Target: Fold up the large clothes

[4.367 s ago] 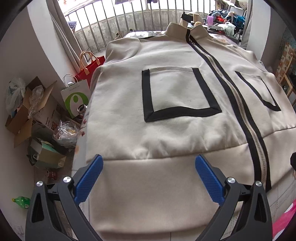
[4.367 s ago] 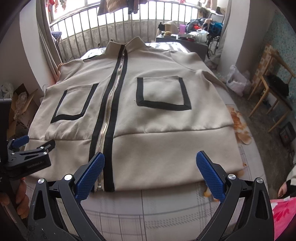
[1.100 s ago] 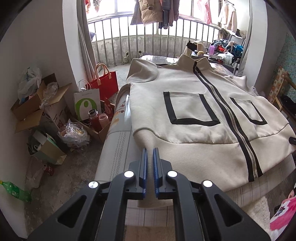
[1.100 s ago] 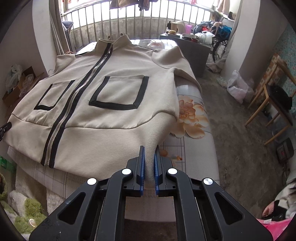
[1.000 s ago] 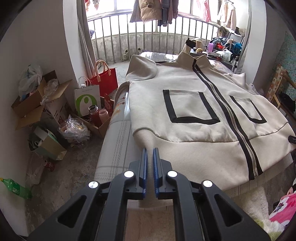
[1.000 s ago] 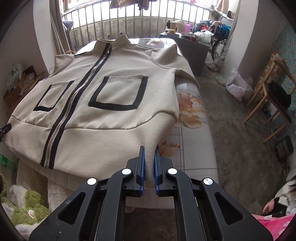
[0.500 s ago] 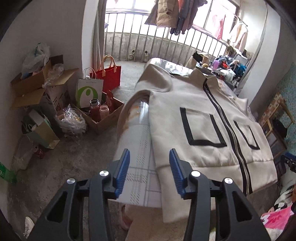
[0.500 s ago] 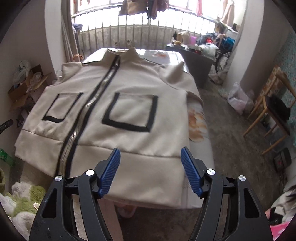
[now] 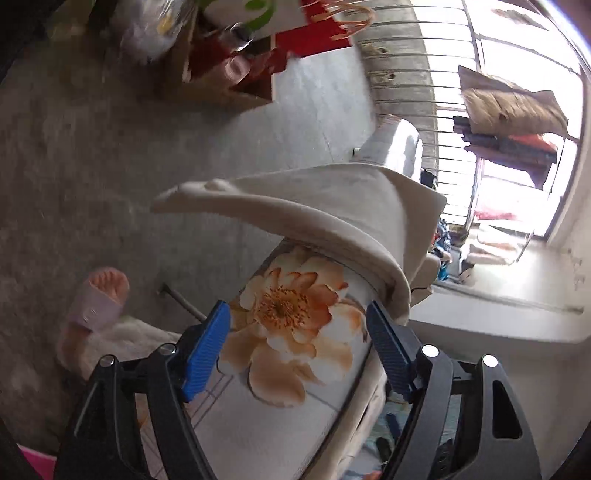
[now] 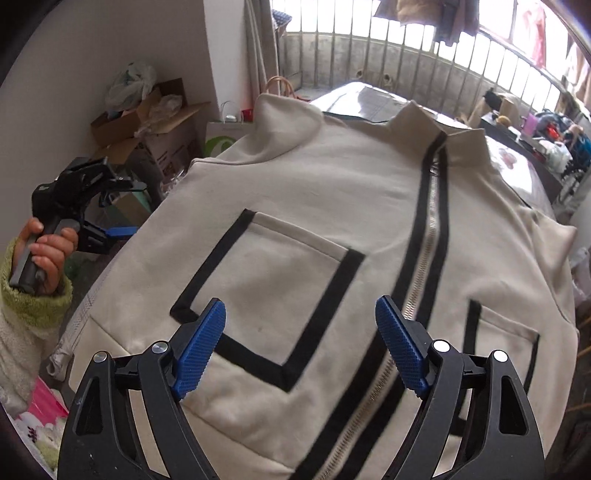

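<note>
The cream jacket (image 10: 332, 206), with a black-edged zipper (image 10: 424, 251) and two black-outlined pockets, lies flat on the bed, front up. My right gripper (image 10: 300, 347) hovers over its left pocket (image 10: 273, 295). Its jaws are opening and nothing is between the blue pads. My left gripper (image 9: 297, 347) is rolled sideways at the bed's edge, jaws opening and empty, over the flower-print sheet (image 9: 288, 314). Just beyond it the jacket's sleeve (image 9: 314, 206) juts over the edge. In the right wrist view the left gripper (image 10: 123, 208) shows at the left, held by a hand (image 10: 44, 251).
Cardboard boxes (image 10: 147, 122) and shopping bags (image 9: 314, 33) crowd the floor left of the bed. A foot in a slipper (image 9: 96, 302) stands on the concrete floor by the bed. A railing with hanging clothes (image 10: 424, 14) runs behind. A cluttered table (image 10: 535, 129) stands at the back right.
Both grippers let go of the jacket's hem corners and opened. The left one rolled and swung down to the sleeve at the bed's side. The right one moved left over the jacket front.
</note>
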The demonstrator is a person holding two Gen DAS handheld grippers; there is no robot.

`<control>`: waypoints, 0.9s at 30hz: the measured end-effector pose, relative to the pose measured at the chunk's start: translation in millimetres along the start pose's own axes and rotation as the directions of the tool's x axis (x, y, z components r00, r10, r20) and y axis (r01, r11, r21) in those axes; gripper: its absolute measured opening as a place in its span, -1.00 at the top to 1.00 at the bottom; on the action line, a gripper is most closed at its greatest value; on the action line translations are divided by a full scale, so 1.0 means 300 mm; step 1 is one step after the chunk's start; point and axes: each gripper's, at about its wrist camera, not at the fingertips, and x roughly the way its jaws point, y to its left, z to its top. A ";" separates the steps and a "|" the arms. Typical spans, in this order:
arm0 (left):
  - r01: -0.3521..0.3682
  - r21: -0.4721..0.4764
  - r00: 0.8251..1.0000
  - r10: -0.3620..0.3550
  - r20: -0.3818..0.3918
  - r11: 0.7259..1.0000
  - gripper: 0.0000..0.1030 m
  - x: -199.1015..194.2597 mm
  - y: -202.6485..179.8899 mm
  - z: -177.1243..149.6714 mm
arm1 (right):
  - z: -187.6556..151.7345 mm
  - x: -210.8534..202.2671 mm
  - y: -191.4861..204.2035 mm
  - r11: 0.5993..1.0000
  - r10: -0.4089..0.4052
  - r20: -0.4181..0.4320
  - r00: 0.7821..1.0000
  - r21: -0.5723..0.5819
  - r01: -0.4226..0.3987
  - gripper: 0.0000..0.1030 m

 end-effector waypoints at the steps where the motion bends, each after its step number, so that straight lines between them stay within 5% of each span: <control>1: 0.014 -0.058 1.000 -0.015 -0.022 0.998 -0.51 0.029 0.036 0.024 | 0.004 0.028 0.013 1.000 0.000 -0.015 1.000 -0.012 -0.001 -0.54; 5: 0.092 -0.239 0.989 -0.118 -0.095 0.967 -0.62 0.135 0.155 0.100 | 0.000 0.092 0.065 0.999 -0.010 -0.076 0.997 -0.052 0.007 -0.54; 9: 0.140 -0.400 0.973 -0.201 -0.116 0.906 -0.63 0.239 0.262 0.178 | 0.001 0.123 0.093 0.996 -0.035 -0.112 0.993 -0.082 0.026 -0.54; 19: 0.149 -0.616 0.951 -0.284 -0.127 0.774 -0.64 0.438 0.501 0.271 | 0.036 0.153 0.109 0.995 -0.067 -0.151 0.986 -0.079 0.055 -0.55; 25: 0.102 -0.618 0.962 -0.237 -0.140 0.779 -0.63 0.500 0.530 0.308 | 0.043 0.159 0.116 0.993 -0.090 -0.151 0.984 -0.086 0.078 -0.58; 27: 0.065 -0.624 0.966 -0.206 -0.157 0.779 -0.44 0.522 0.536 0.315 | 0.042 0.157 0.121 0.992 -0.098 -0.146 0.984 -0.095 0.085 -0.58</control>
